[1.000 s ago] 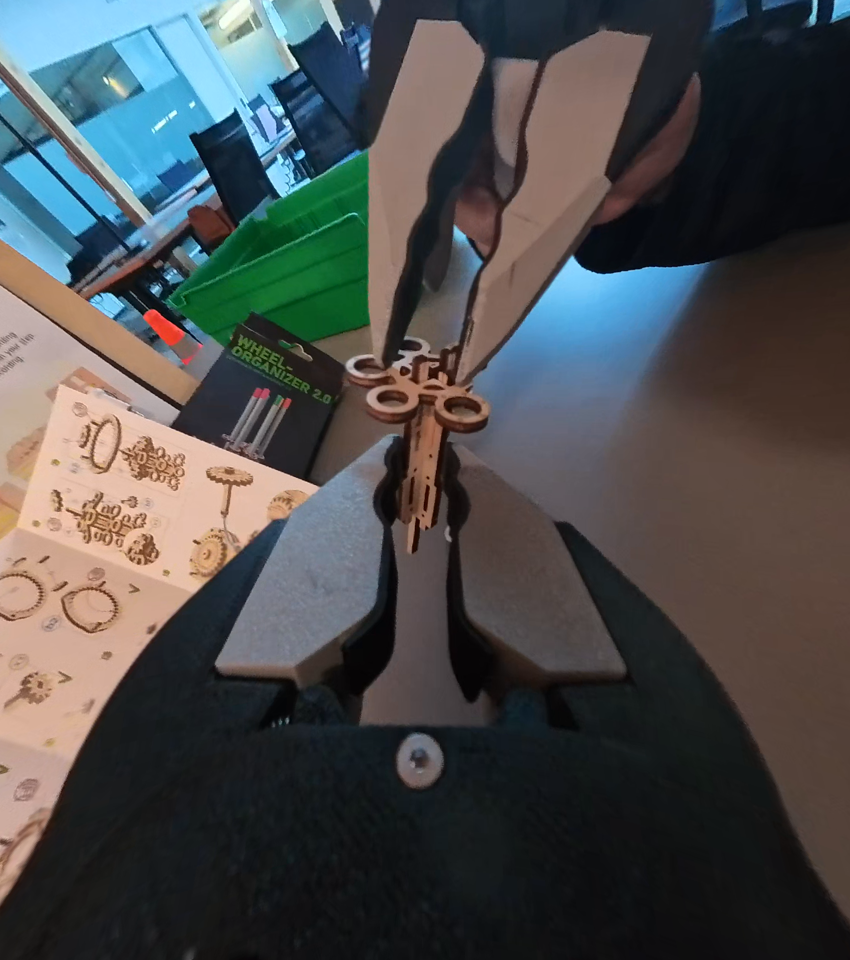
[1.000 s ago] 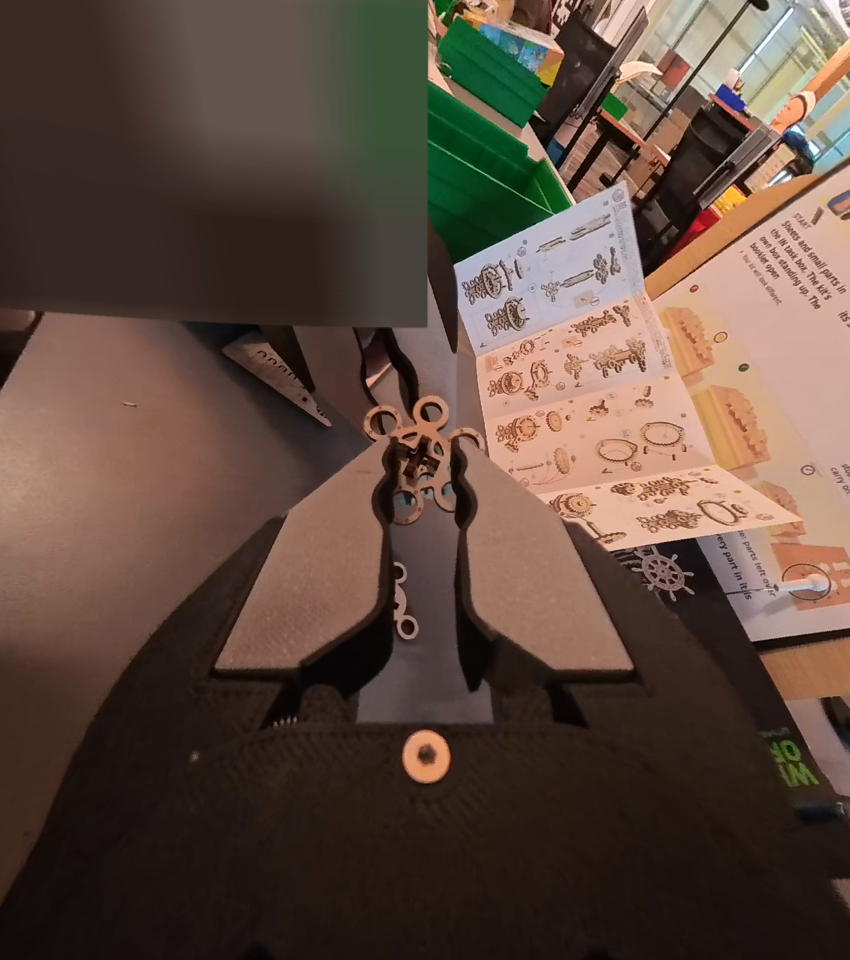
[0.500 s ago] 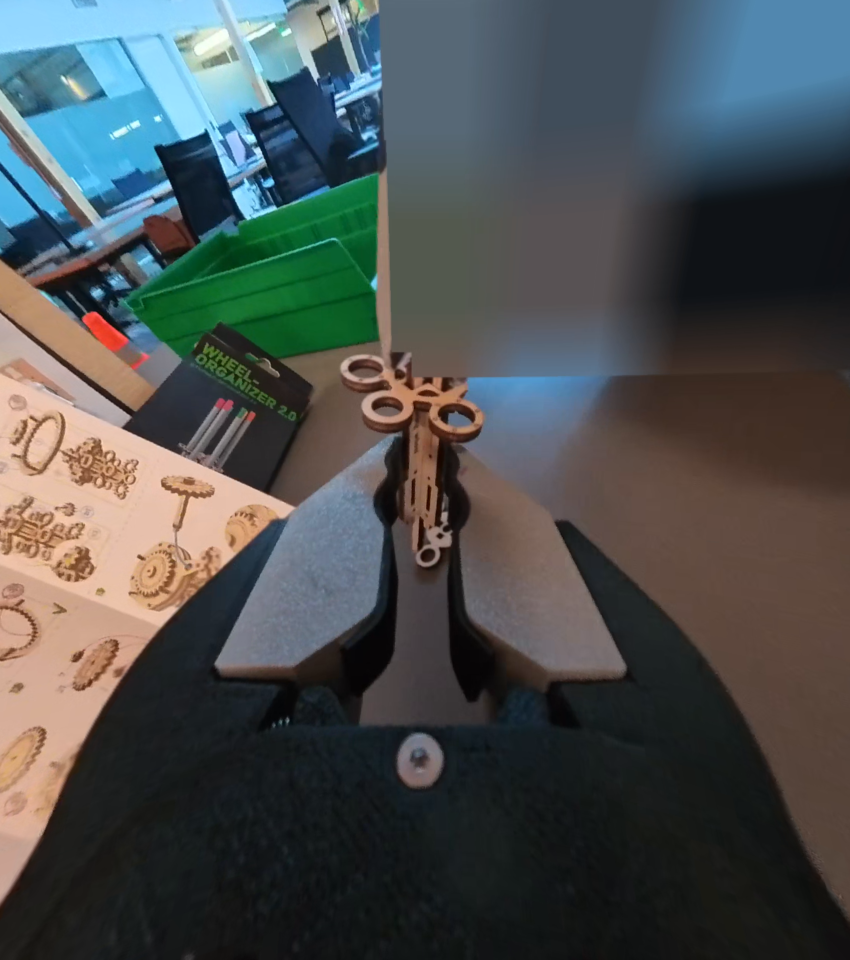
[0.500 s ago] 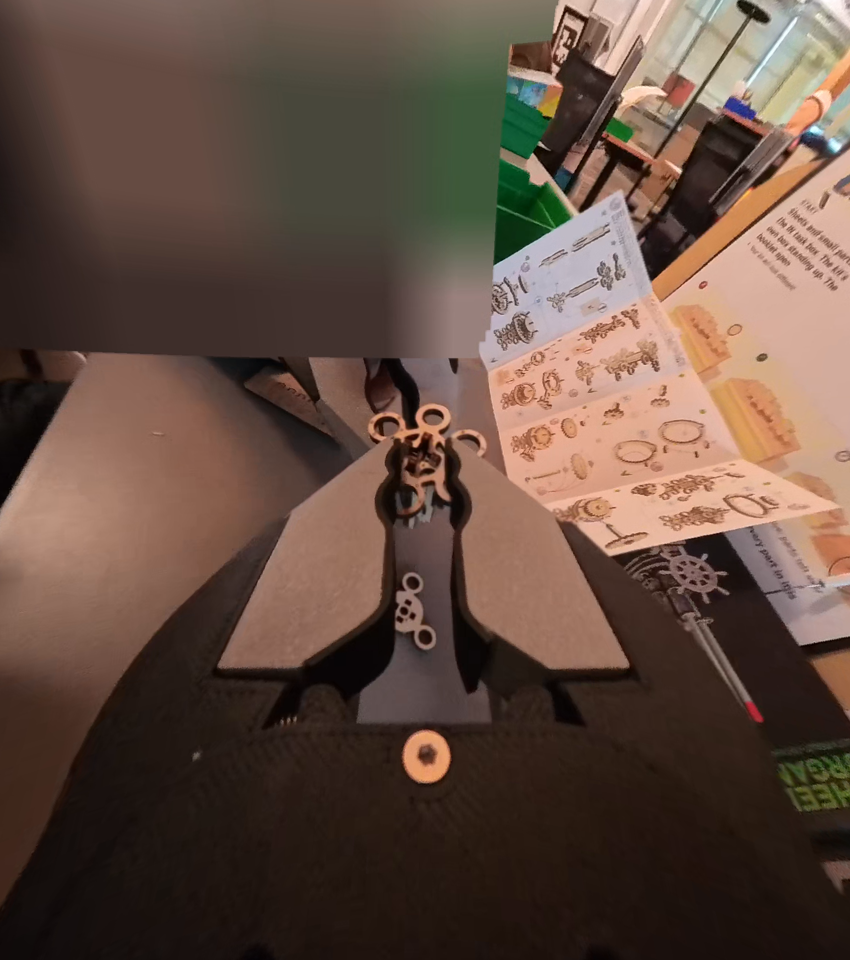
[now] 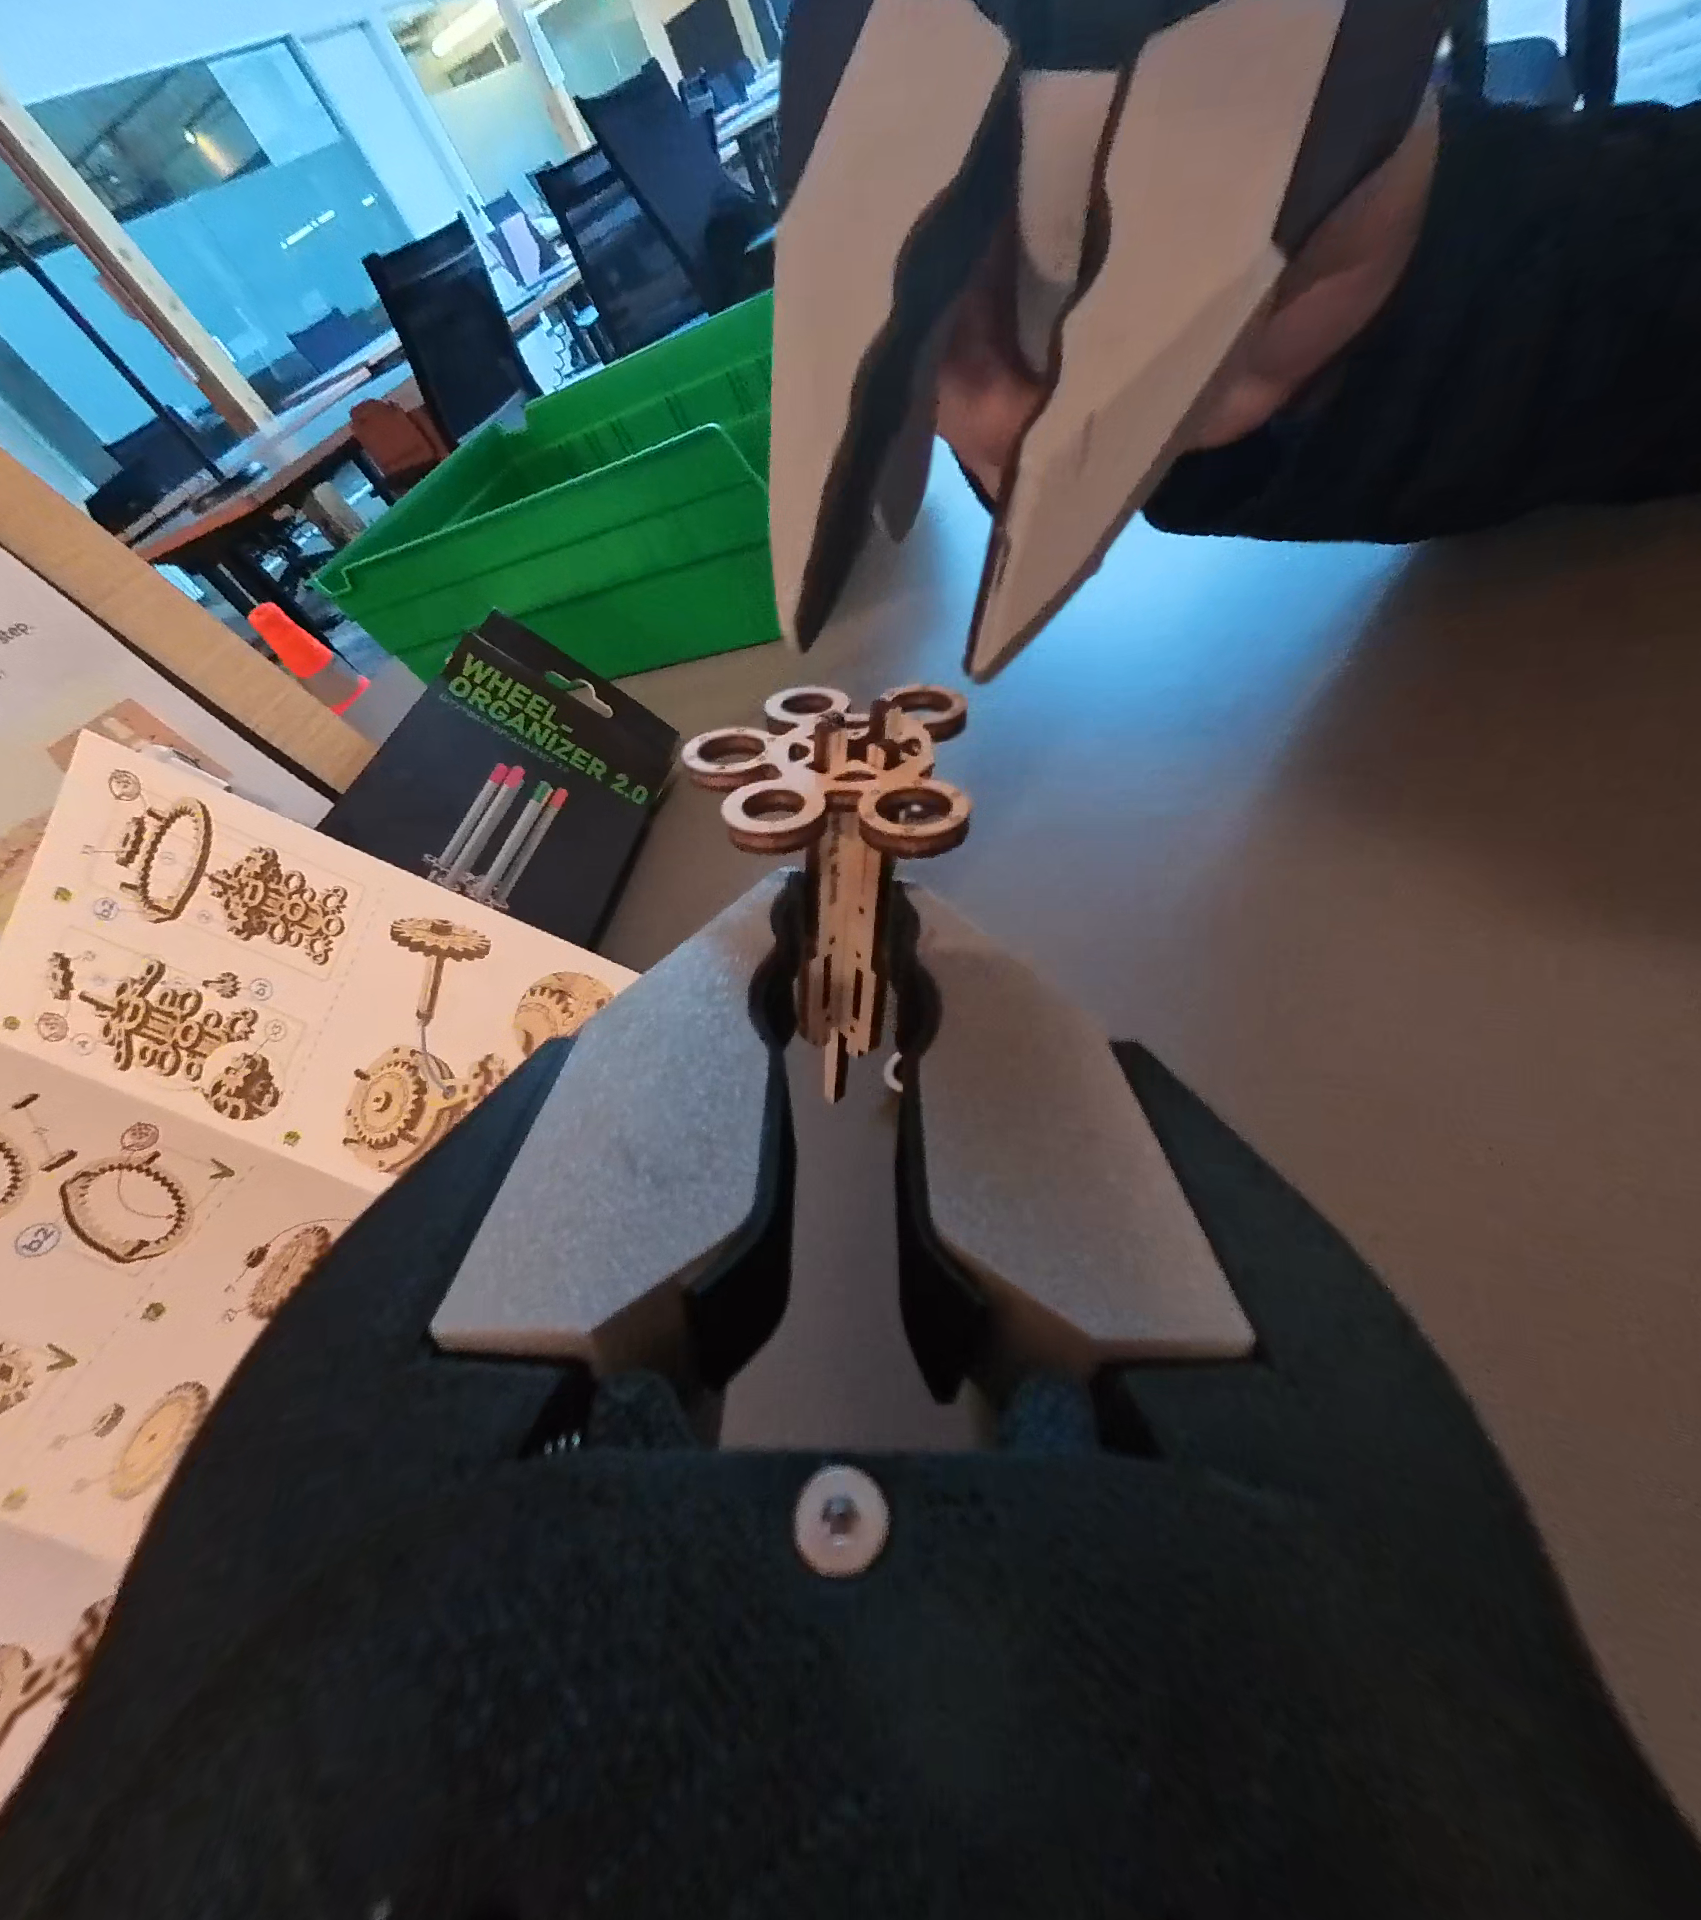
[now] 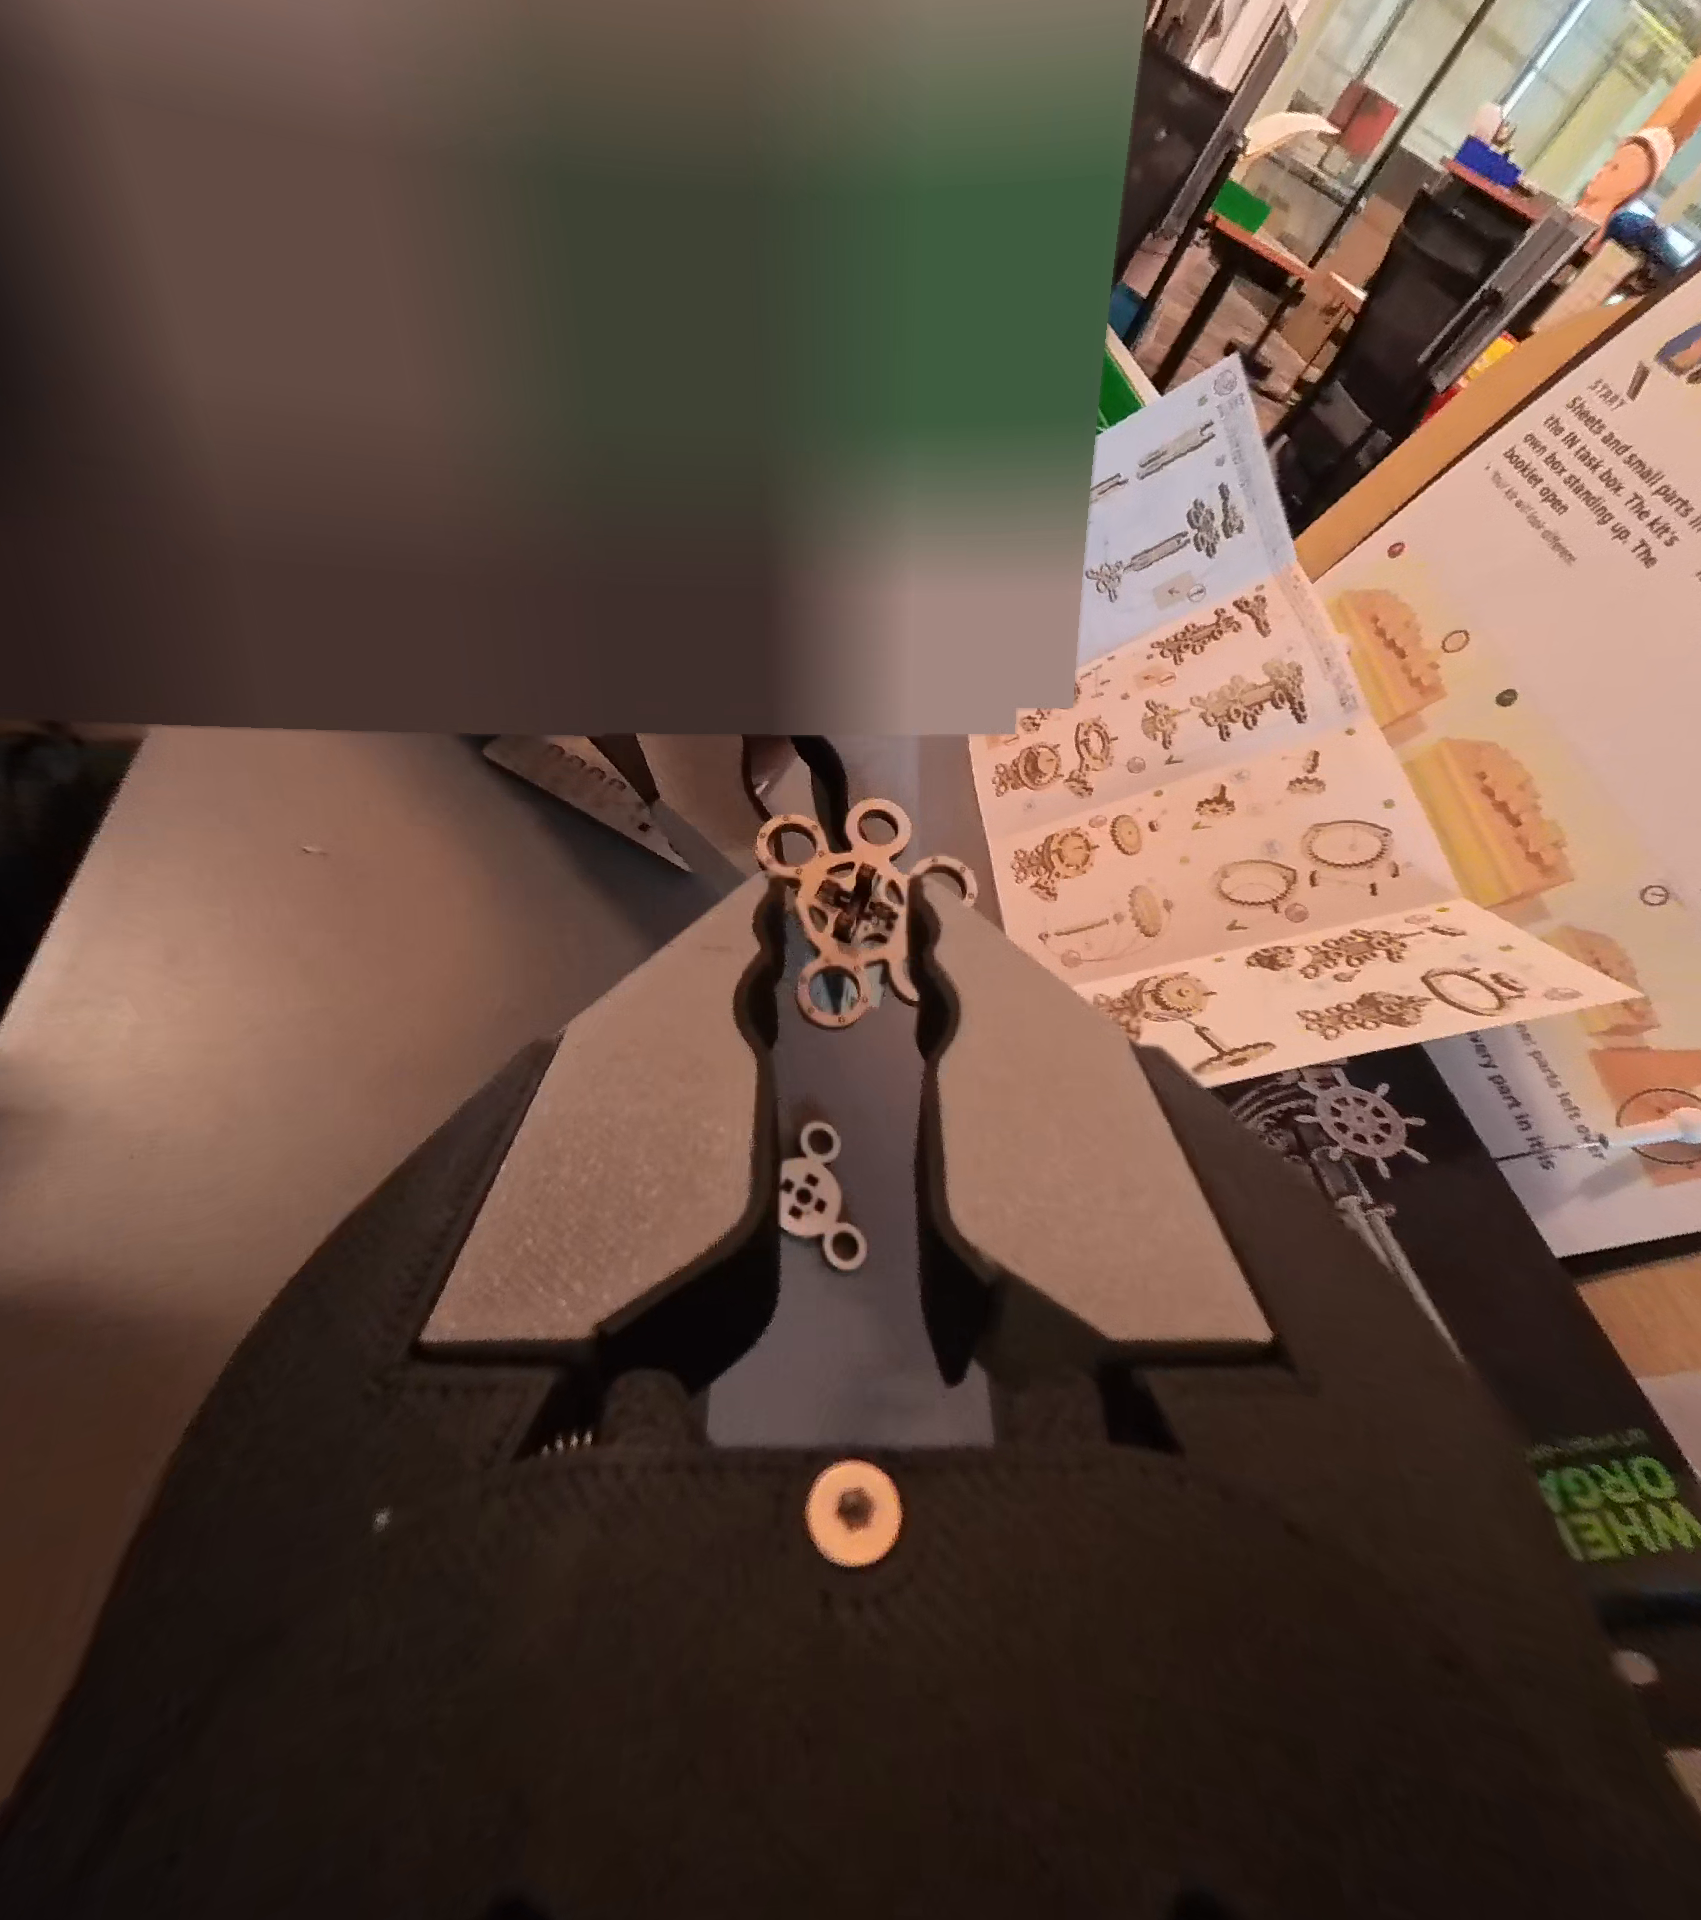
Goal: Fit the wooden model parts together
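A: Why is the left claw [image 5: 841,925] clenched on the shaft [image 5: 844,977]?

B: It clamps the shaft upright between its tips, so the rosette [image 5: 830,769] sits just beyond them, face up and free to take a part

A: And the right claw [image 5: 882,660]?

B: Released, holding nothing; it hangs just above the rosette, tips apart and clear of it, likely so it can fetch the next piece

A: Which piece?

B: Probably the loose plate [image 6: 820,1195] on the table [image 5: 1397,935], seen between the right claw's fingers [image 6: 617,1164], under the rosette
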Demonstrator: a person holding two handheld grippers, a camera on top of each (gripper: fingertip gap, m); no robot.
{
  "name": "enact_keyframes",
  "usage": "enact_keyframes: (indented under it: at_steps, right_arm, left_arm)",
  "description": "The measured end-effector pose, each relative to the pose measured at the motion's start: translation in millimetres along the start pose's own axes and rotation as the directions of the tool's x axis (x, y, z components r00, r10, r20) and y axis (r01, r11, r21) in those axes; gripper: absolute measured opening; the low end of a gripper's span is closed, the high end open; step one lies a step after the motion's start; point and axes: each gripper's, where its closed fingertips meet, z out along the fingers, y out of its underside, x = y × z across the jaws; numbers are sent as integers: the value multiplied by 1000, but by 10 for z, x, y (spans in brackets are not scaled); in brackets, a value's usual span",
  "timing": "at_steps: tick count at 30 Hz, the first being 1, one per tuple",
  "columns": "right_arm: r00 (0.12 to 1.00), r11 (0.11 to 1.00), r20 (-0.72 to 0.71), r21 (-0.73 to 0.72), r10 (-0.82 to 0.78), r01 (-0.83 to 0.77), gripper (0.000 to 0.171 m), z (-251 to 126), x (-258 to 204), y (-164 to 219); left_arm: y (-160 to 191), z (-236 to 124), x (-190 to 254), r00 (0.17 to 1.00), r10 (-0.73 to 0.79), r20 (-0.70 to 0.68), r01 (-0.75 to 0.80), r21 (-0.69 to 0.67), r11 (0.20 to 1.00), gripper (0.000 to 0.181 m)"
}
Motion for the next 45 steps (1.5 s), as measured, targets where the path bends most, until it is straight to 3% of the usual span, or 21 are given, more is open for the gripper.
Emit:
enact_keyframes:
  at_steps: [9, 16, 29, 35, 37, 39, 41, 43, 45]
  right_arm:
    - [999, 998, 15, -31, 51, -51, 18, 54, 5, 79]
    - [998, 998, 42, 30, 47, -48, 18, 37, -28, 11]
    - [996, 996, 35, 20, -88, 87, 18, 11, -165, -63]
    - [978, 976, -14, -65, -208, 206, 18, 40, -179, 39]
    - [967, 965, -49, -92, -250, 245, 18, 40, -139, 76]
    - [978, 977, -40, -73, -204, 201, 18, 27, -107, 103]
    - [1000, 1000, -5, -4, -30, 30, 23, -28, -22, 55]
    - [990, 984, 37, 110, 134, -137, 21, -150, 111, -57]
    - [960, 934, 111, 228, 256, -275, 23, -304, 213, -181]
  left_arm:
    - [-39, -8, 3, 998, 54, 25, -54, 4, 999, 11]
    - [-106, -48, 21, 998, 58, 22, -59, 33, 998, 11]
    - [-196, -103, 156, 992, 103, -74, -90, 166, 982, 11]
    - [-100, -79, 108, 964, 266, 25, -268, 81, 960, 11]
    - [-71, -65, 33, 934, 343, 105, -343, -13, 939, 12]
    - [-39, -27, 51, 964, 252, 81, -248, -58, 967, 12]
    - [-75, -20, 152, 991, -84, -101, 84, -3, 996, 12]
    - [-202, -107, 162, 881, -364, -303, 397, 52, 917, 12]
    - [-205, -179, 59, 783, -492, -380, 551, 59, 832, 12]
